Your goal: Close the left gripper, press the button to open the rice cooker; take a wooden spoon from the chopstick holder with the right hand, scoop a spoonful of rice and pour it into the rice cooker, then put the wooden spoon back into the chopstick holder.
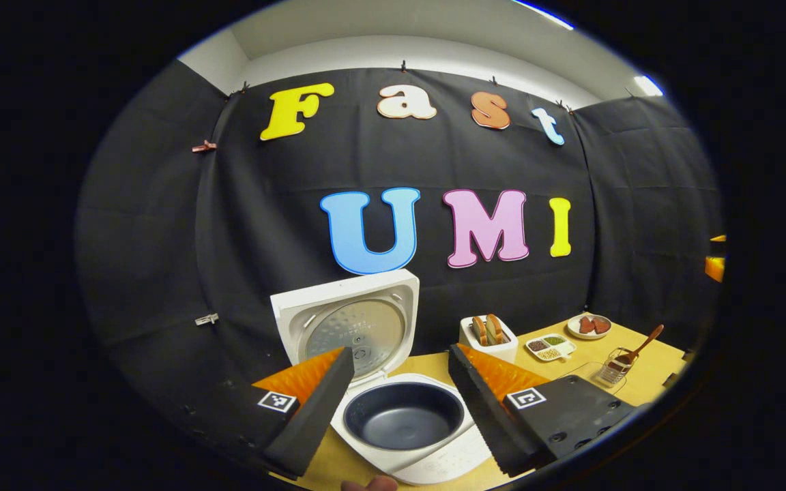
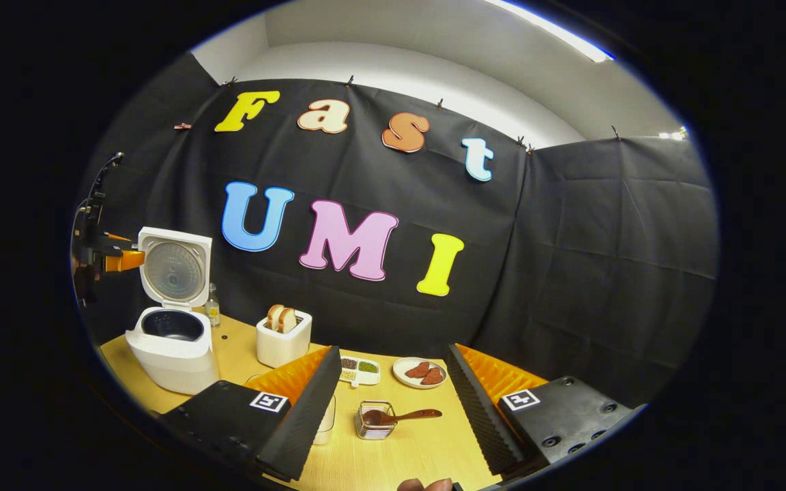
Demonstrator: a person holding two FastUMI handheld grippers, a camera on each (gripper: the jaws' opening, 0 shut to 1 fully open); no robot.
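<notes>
Rice cooker [image 1: 400,409]: lid up, pot bare, lower centre of my left gripper view, on the counter [image 2: 420,450]. Left gripper [image 1: 400,361]: jaws apart, holding nothing. Right gripper [image 2: 393,382]: jaws apart, holding nothing. Wooden spoon [image 2: 403,414]: leaning in the chopstick holder [image 2: 374,423], low centre of my right gripper view, between the fingers.

Each gripper, the left gripper [image 1: 400,382] and the right gripper [image 2: 389,382], has two long wedge-shaped fingers with ribbed inner faces. Behind the fingers sit black blocks with round screw holes. Every block carries a small white square tag with a black pattern near the finger.
</notes>
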